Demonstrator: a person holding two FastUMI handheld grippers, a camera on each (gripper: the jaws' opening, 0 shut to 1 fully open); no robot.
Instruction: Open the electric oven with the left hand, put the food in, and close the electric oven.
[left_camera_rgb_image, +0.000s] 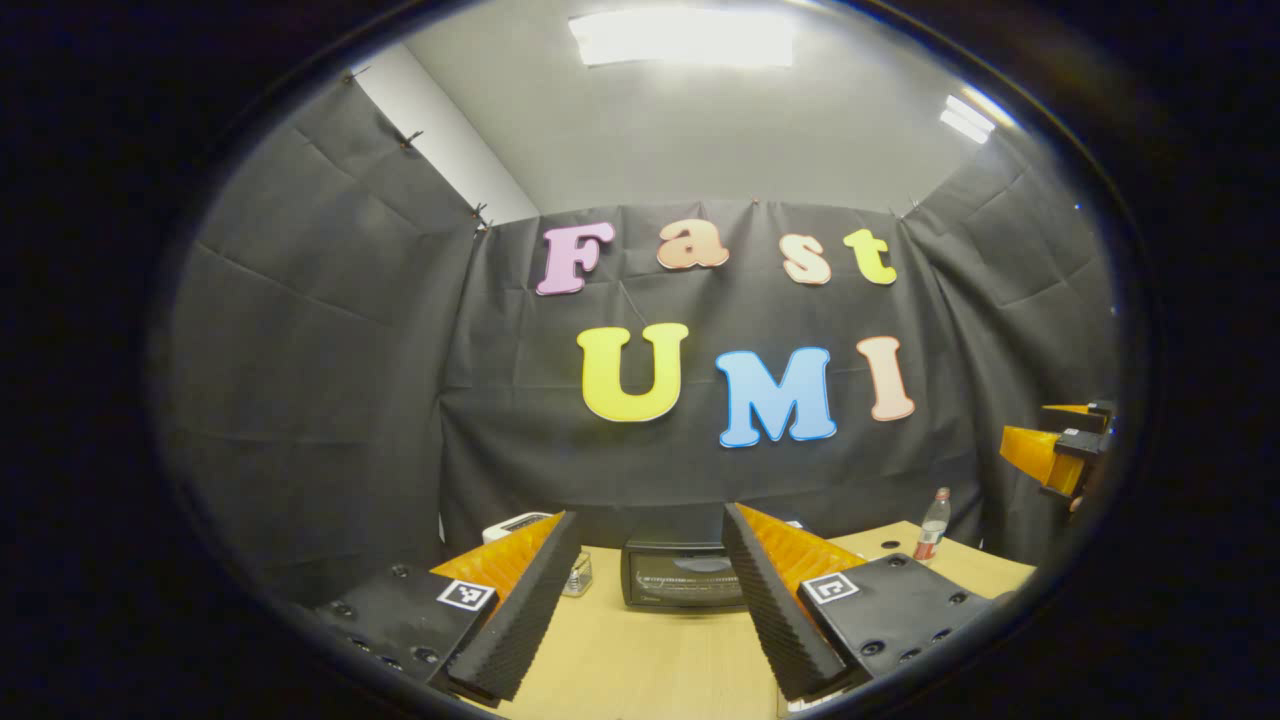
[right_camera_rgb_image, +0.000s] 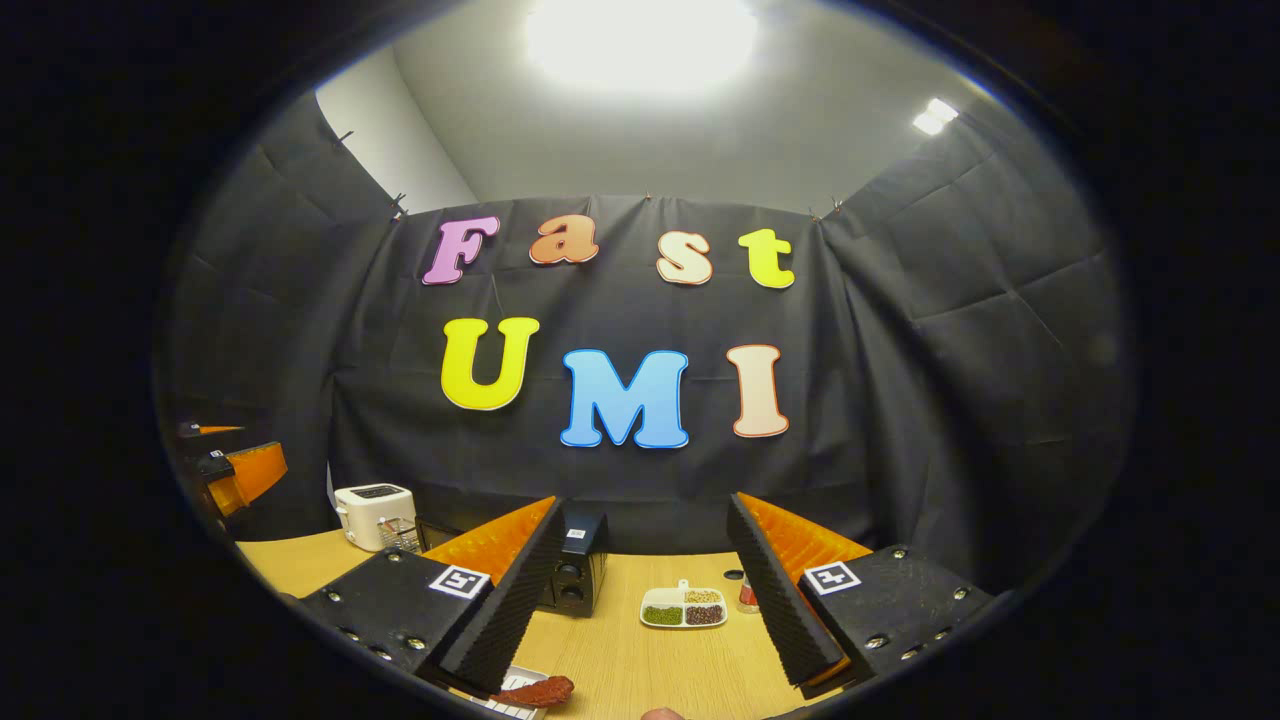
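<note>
The black electric oven (left_camera_rgb_image: 682, 578) stands on the wooden table, door shut, seen between my left fingers in the left gripper view. My left gripper (left_camera_rgb_image: 650, 590) is open, held above the table well short of the oven, with nothing between its pads. In the right gripper view the oven (right_camera_rgb_image: 575, 570) shows end-on behind my left finger. A reddish piece of food (right_camera_rgb_image: 535, 690) lies on a small white board at the near table edge, below my right gripper (right_camera_rgb_image: 645, 600), which is open and holds nothing. The other gripper shows far off at the right edge (left_camera_rgb_image: 1060, 450) and the left edge (right_camera_rgb_image: 235, 470).
A white toaster (right_camera_rgb_image: 373, 515) stands at the back left of the table (right_camera_rgb_image: 640, 660). A white divided dish of beans (right_camera_rgb_image: 684, 607) lies right of the oven, with a small red item beside it. A bottle with a red cap (left_camera_rgb_image: 934, 525) stands at the back right.
</note>
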